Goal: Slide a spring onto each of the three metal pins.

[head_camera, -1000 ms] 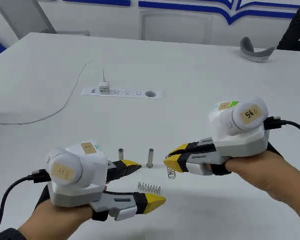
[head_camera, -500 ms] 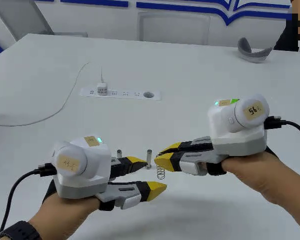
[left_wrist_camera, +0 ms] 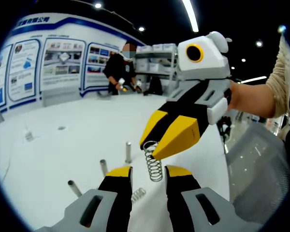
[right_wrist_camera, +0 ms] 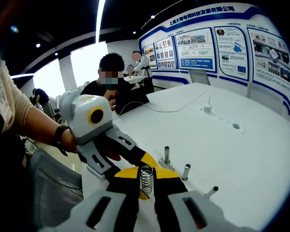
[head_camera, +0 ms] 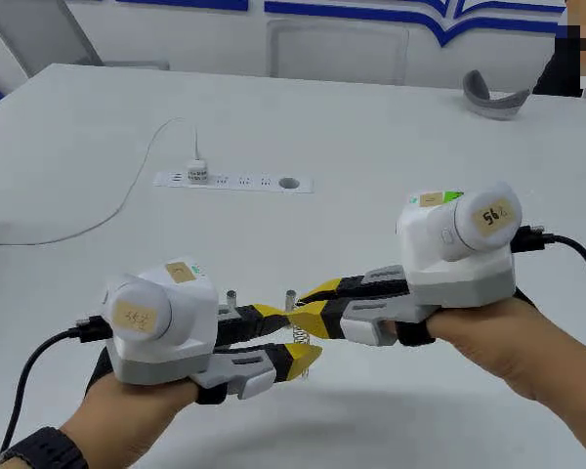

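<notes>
Over the white counter (head_camera: 371, 147), the right gripper (head_camera: 315, 306) had its jaws clenched on an upright spring (left_wrist_camera: 153, 166). The left gripper (left_wrist_camera: 149, 173) held its jaws released either side of it. Three pins (left_wrist_camera: 103, 167) stood just beyond, and a loose spring (left_wrist_camera: 137, 194) lay near them.
</notes>
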Action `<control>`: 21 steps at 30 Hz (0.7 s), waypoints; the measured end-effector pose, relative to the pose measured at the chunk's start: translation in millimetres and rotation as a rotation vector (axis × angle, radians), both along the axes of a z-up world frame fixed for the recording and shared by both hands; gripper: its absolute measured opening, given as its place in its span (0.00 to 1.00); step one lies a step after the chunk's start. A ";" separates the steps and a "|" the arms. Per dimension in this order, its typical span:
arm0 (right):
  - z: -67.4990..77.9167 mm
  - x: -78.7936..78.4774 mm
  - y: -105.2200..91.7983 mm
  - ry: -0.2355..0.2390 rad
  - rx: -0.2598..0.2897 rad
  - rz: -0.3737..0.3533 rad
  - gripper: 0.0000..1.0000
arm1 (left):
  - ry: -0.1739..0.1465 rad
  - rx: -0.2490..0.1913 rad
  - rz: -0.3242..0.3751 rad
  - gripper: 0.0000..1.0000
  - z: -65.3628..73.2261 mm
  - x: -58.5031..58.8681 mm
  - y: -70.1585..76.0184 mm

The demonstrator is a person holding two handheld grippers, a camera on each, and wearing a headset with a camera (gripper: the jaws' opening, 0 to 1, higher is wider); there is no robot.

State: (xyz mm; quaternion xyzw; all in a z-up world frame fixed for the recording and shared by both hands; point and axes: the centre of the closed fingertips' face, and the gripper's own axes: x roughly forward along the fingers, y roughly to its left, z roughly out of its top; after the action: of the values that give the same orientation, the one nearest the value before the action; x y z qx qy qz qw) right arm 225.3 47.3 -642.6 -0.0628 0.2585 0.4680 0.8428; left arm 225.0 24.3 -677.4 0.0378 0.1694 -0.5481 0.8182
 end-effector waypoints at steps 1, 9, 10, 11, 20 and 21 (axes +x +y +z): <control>-0.3 -0.1 -0.3 0.000 -0.001 0.001 0.12 | -0.003 0.000 -0.003 0.26 0.3 0.0 -0.4; 0.8 1.2 -1.4 -0.011 -0.004 0.002 0.12 | -0.039 0.008 -0.029 0.13 1.4 -1.7 -2.7; 0.9 1.5 -1.6 -0.012 -0.005 0.002 0.12 | -0.042 0.009 -0.031 0.12 1.6 -2.0 -2.9; 0.9 1.7 -2.0 -0.015 -0.008 0.003 0.12 | -0.043 0.010 -0.031 0.12 1.7 -2.1 -2.9; 0.0 0.3 -1.0 -0.061 -0.059 0.031 0.12 | -0.051 0.021 -0.032 0.11 0.6 -1.5 -2.9; -0.2 0.1 -0.8 -0.069 -0.066 0.036 0.12 | -0.052 0.024 -0.033 0.11 0.1 -1.7 -3.1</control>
State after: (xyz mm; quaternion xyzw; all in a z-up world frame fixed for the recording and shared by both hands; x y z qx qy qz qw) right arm 225.4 46.5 -642.8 -0.1115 0.2434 0.4719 0.8400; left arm 223.3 21.2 -677.2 0.0648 0.1540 -0.5584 0.8126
